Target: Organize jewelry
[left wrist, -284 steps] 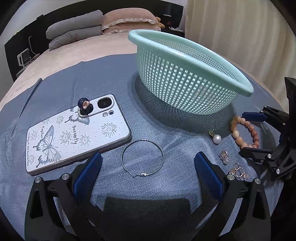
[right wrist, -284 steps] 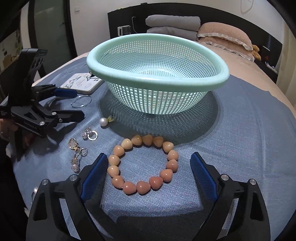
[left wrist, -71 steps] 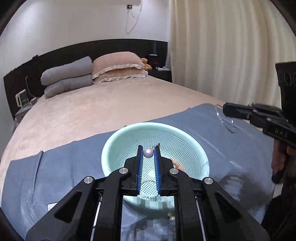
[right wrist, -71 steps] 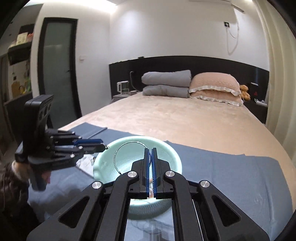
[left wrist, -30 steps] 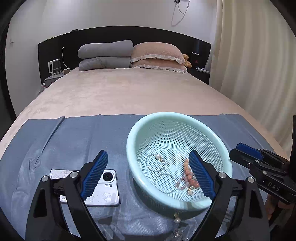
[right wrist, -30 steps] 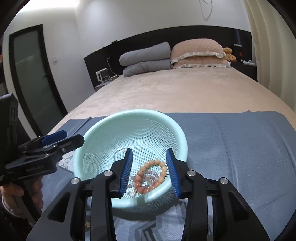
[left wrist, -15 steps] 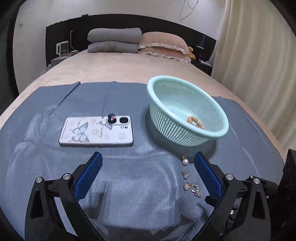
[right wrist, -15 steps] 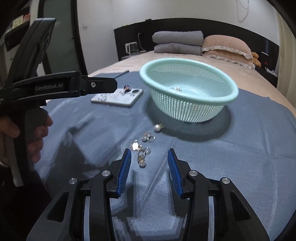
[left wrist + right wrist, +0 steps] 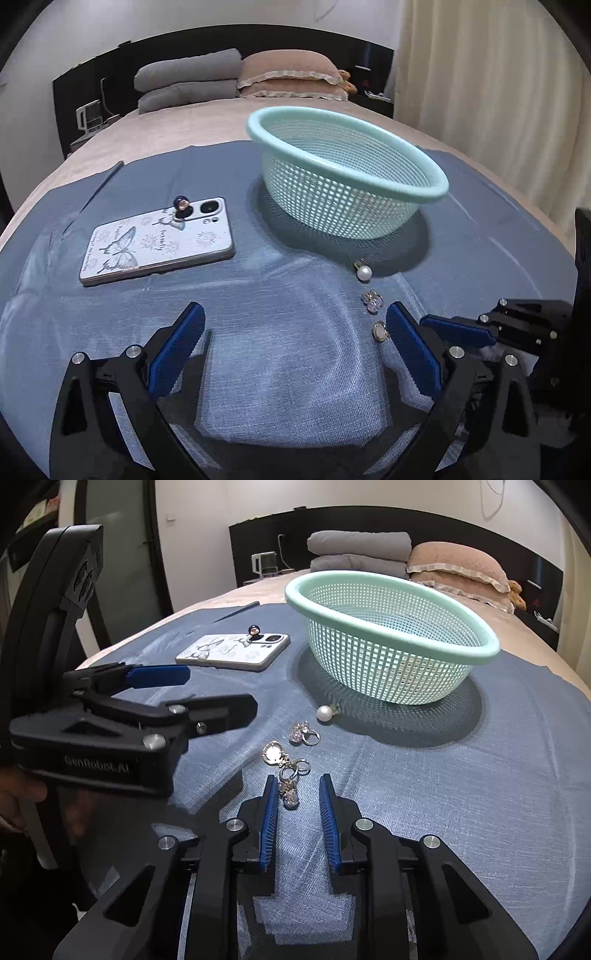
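Small jewelry lies on the blue cloth in front of the mint basket (image 9: 384,664): a pearl earring (image 9: 325,713), a crystal ring (image 9: 303,734), a round gold piece (image 9: 273,755) and a dangling crystal earring (image 9: 289,794). My right gripper (image 9: 298,786) is low over the cloth and its jaws are closing. The dangling earring lies between them, and neither pad touches it. My left gripper (image 9: 291,314) stands wide open over bare cloth with nothing between its fingers. The pearl earring (image 9: 364,273) and the round gold piece (image 9: 379,331) lie just right of it. From this low angle the basket's (image 9: 332,206) contents are hidden.
A phone in a butterfly case (image 9: 159,240) lies left of the basket. The left gripper (image 9: 218,690), held by a hand, sits close on the right gripper's left. The right gripper (image 9: 458,330) shows at the left view's right edge. Beyond the cloth lie bed and pillows.
Both grippers came down from above the basket to just over the cloth. The right gripper's jaws narrowed around the dangling earring. The left gripper stayed wide open.
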Available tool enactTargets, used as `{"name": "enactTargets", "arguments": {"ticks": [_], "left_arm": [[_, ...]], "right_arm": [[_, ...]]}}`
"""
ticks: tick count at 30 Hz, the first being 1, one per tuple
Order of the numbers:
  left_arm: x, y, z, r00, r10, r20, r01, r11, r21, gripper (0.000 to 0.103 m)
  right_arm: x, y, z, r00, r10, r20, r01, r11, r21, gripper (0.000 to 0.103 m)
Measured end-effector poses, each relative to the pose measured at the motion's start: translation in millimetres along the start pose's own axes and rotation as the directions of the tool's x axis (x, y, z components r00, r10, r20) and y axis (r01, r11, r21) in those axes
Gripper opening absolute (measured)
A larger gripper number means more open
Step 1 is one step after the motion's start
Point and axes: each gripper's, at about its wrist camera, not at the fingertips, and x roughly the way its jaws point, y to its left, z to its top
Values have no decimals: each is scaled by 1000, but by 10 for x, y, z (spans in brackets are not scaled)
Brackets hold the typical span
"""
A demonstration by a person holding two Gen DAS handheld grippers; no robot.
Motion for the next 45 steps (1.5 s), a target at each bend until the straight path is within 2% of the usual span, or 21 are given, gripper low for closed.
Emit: {"name": "enactTargets", "arguments": {"ticks": [3, 4, 6, 9, 11, 12, 14, 15, 19, 20, 22, 26, 34, 38, 42, 43, 45], "left_arm": [[71, -108, -40, 1000, -3, -16, 4, 998, 59, 87], [103, -141, -52, 1000, -6, -24, 7, 997, 77, 81], [150, -196, -74, 1000, 0, -30, 3, 994, 108, 79], [139, -252, -74, 999, -31, -27, 35, 990, 135, 61], [125, -302, -81, 998, -54, -26, 58, 986, 157, 43], [118, -334, -94, 998, -52, -24, 56, 984, 171, 41], [104, -373, -99, 998, -60, -20, 63, 979, 193, 29], [97, -379, -95, 998, -66, -18, 68, 979, 193, 26], [103, -313, -36, 994, -104, -15, 105, 983, 154, 5], [95, -306, -20, 993, -115, -13, 115, 982, 149, 3], [71, -333, -6, 988, -155, -19, 156, 976, 155, 2], [67, -429, -21, 991, -134, -26, 136, 969, 205, 2], [-71, -288, 107, 990, -142, -7, 141, 979, 146, 2], [-75, -240, 105, 984, -173, -38, 176, 980, 89, 2], [-15, -368, 48, 981, -183, -66, 189, 975, 113, 2], [9, -412, 35, 981, -181, -74, 189, 975, 121, 4], [58, -461, 15, 979, -183, -90, 194, 973, 129, 15]], "right_arm": [[8, -31, -23, 1000, 1, -1, -1, 1000, -1, 11], [10, -38, -29, 1000, 2, -2, -2, 1000, 0, 11], [0, -34, -32, 1000, 1, -4, -1, 1000, -3, 10], [-10, -39, -37, 1000, -5, -6, 5, 1000, -7, 10], [-24, -45, -51, 1000, -5, -9, 5, 1000, -3, 10], [-32, -58, -52, 1000, -5, -10, 5, 1000, 1, 10], [-52, -81, -61, 1000, -4, -9, 4, 1000, 7, 10], [-60, -92, -63, 1000, -7, -8, 7, 1000, 11, 10], [-77, -133, -60, 1000, -5, -7, 5, 1000, 28, 10], [-86, -143, -62, 1000, -4, -7, 4, 1000, 31, 10], [-104, -155, -64, 1000, -7, -4, 7, 999, 33, 10], [-153, -206, -67, 1000, -8, 4, 8, 999, 44, 10], [-377, -347, 17, 998, -20, 62, 16, 997, 75, 10], [-442, -403, 65, 996, -29, 82, 22, 995, 94, 10], [-471, -452, 74, 996, -37, 86, 28, 994, 104, 10], [-469, -456, 74, 996, -35, 84, 26, 994, 106, 10], [-474, -454, 75, 996, -35, 84, 26, 994, 105, 10]]}}
